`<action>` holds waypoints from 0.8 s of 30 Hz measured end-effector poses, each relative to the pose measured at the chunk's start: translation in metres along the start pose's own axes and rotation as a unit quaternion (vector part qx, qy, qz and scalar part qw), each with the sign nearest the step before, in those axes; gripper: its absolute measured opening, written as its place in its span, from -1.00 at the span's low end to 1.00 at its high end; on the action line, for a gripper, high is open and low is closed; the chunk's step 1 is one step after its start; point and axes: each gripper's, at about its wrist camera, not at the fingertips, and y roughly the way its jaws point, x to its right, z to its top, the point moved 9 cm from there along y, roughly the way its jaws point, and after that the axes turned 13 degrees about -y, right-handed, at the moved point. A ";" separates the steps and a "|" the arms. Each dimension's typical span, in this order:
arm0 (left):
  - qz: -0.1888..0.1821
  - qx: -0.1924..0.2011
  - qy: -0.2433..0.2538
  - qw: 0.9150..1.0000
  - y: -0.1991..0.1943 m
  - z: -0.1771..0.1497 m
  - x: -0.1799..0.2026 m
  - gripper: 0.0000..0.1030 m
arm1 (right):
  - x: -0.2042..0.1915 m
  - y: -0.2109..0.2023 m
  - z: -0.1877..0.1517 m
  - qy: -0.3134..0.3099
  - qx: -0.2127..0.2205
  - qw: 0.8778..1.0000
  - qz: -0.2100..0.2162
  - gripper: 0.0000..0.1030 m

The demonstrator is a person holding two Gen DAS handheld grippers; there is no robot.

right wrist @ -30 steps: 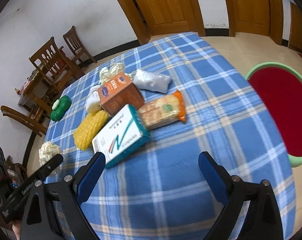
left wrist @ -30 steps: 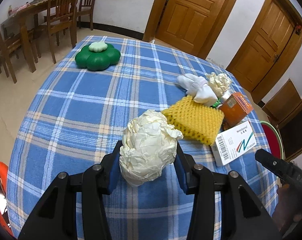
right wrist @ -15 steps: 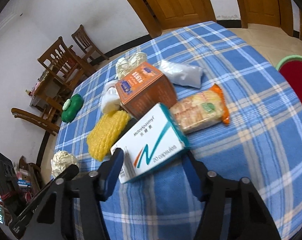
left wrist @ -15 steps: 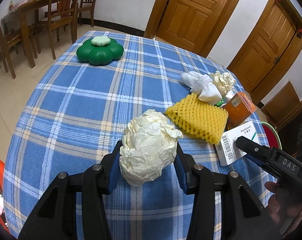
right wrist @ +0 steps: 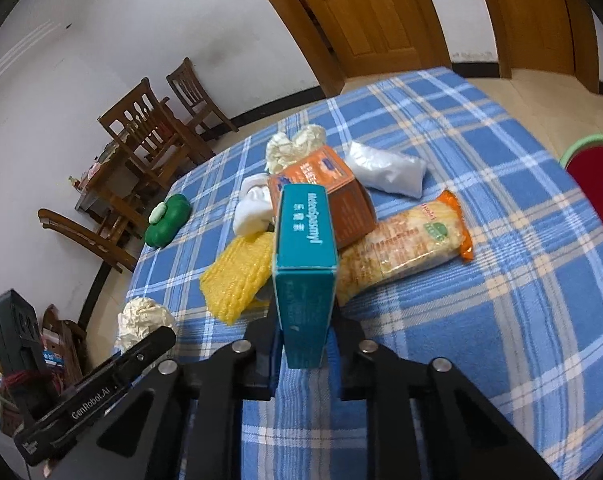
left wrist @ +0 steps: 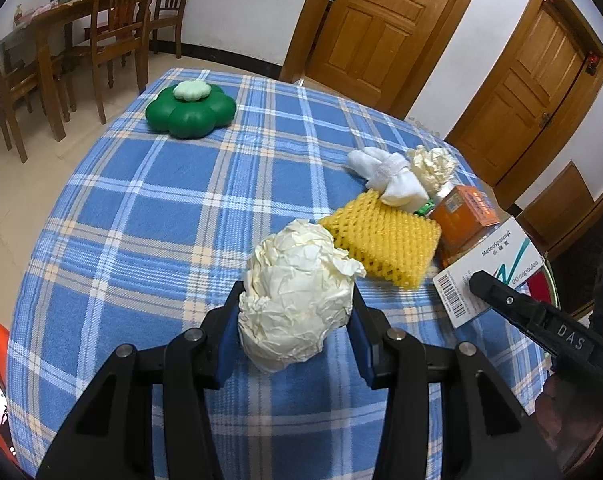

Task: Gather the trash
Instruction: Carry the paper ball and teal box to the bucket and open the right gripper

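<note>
A crumpled cream paper ball [left wrist: 297, 288] sits between the blue pads of my left gripper [left wrist: 295, 320], which is shut on it just above the blue plaid tablecloth [left wrist: 141, 220]. My right gripper [right wrist: 304, 332] is closing on a teal and white medicine box [right wrist: 303, 232], which stands on edge between its jaws with the pads against its sides. The left wrist view shows the same box [left wrist: 497, 264] with one right finger [left wrist: 501, 300] across it. Behind it lie a yellow foam net [right wrist: 237, 276], an orange carton [right wrist: 333, 200] and a cracker packet [right wrist: 405, 248].
A white plastic bag [right wrist: 389, 168], a white cloth bundle [left wrist: 389, 176] and another crumpled paper [left wrist: 431, 164] lie further back. A green flower-shaped container [left wrist: 191, 112] stands far left. A red stool with a green rim [right wrist: 597, 184] is beside the table; wooden chairs [left wrist: 113, 20] stand beyond.
My right gripper moved in over the medicine box and its jaws narrowed from wide apart onto it; the box now stands on edge. My left gripper kept still with the paper ball.
</note>
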 end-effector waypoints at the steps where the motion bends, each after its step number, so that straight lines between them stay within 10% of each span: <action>1: -0.002 0.001 0.002 1.000 -0.002 0.000 0.002 -0.08 | 0.000 -0.002 0.000 -0.002 0.002 1.000 -0.001 -0.60; 24: -0.064 -0.010 0.062 0.996 -0.022 -0.009 0.082 -0.08 | 0.059 -0.086 0.004 0.013 0.072 0.994 -0.077 -0.60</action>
